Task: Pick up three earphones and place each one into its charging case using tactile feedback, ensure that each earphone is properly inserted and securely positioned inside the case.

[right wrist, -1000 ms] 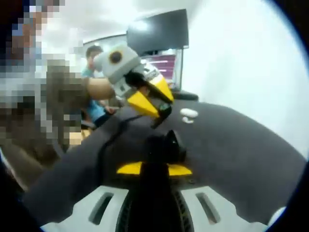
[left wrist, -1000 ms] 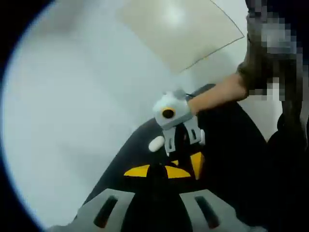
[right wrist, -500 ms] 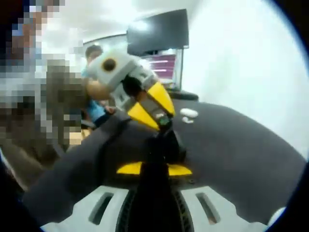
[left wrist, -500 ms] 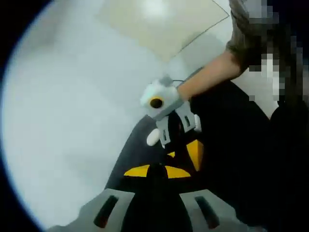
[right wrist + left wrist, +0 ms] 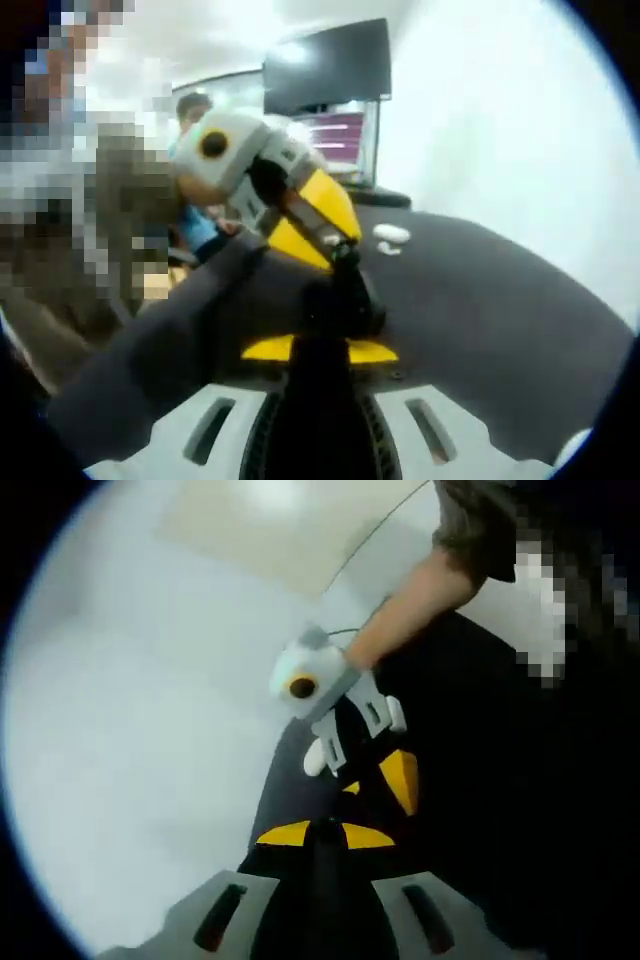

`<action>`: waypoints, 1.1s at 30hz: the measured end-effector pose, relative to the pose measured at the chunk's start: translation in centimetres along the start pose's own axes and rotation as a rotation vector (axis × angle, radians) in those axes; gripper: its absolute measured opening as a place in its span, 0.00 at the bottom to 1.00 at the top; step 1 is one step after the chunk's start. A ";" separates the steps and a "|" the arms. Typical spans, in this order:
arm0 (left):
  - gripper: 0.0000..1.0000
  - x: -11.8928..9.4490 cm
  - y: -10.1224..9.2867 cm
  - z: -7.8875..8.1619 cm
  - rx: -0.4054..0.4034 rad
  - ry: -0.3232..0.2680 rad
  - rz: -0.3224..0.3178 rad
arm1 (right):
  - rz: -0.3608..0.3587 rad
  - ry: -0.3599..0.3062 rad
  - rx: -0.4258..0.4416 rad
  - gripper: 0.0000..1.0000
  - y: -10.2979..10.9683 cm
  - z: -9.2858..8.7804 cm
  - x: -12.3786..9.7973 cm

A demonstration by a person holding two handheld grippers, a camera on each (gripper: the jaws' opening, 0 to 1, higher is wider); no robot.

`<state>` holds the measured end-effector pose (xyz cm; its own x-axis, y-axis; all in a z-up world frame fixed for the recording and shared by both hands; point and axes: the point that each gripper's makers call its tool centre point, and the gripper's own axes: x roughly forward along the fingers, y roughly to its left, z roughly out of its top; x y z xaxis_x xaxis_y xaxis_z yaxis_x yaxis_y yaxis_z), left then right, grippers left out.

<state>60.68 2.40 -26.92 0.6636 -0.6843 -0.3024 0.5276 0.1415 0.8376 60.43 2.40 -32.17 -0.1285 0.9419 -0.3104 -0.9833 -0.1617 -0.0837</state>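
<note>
Progress: insertion under way on black mat [image 5: 500, 300]; dark charging case [image 5: 345, 300] gripped in closed right gripper [image 5: 318, 350]; left gripper [image 5: 335, 245] poised above case, apparently pinching an earphone; white earphones [image 5: 390, 236] beyond case, unplaced.

A small black rounded charging case [image 5: 345, 300] sits upright on the dark bench, its top just under a yellow-tipped gripper. Farther back lie a white oval earphone case [image 5: 391, 234] and, just beside it, a tiny white earphone [image 5: 386, 249].
</note>
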 end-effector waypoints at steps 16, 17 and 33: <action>0.08 -0.3 -0.2 0.3 0.213 0.063 0.006 | 0.001 0.001 -0.001 0.19 0.1 0.0 0.0; 0.08 -0.4 0.3 0.2 0.241 0.080 0.027 | 0.001 0.001 -0.001 0.19 0.1 0.0 0.0; 0.08 -1.2 0.1 0.5 0.379 0.227 0.133 | -0.002 0.000 -0.002 0.19 0.0 0.0 0.0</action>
<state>59.68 2.90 -26.29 0.8342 -0.4978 -0.2372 0.2266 -0.0826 0.9705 60.41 2.43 -32.15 -0.1267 0.9421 -0.3104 -0.9833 -0.1605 -0.0860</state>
